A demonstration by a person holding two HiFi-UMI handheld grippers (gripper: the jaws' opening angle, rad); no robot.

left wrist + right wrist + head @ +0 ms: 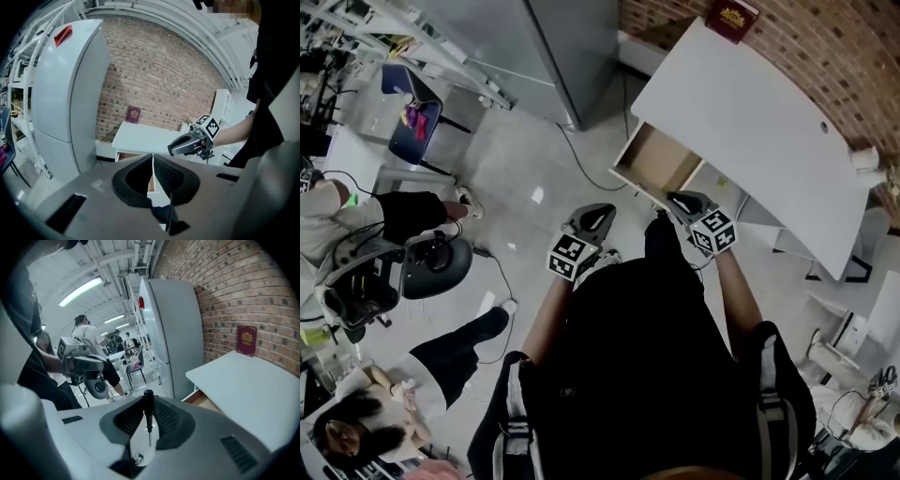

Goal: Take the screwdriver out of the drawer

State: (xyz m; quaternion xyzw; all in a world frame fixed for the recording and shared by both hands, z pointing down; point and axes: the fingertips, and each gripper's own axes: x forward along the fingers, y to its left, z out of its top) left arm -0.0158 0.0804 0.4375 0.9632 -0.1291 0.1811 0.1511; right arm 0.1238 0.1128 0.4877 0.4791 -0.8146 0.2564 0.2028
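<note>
A small screwdriver [148,414] with a black handle and a thin metal shaft stands upright between the pads of my right gripper [148,401], which is shut on it. In the head view the right gripper [684,201] hovers just off the front of the open wooden drawer [661,159] of the white desk [759,112]; the screwdriver cannot be made out there. My left gripper [596,216] hangs over the floor to the left of the drawer. Its jaws [153,161] are shut with nothing between them.
A grey fridge [553,47] stands left of the desk against the brick wall. A red book [731,16] leans at the desk's far end. People and office chairs [441,262] occupy the floor at the left. White shelving [862,319] stands at the right.
</note>
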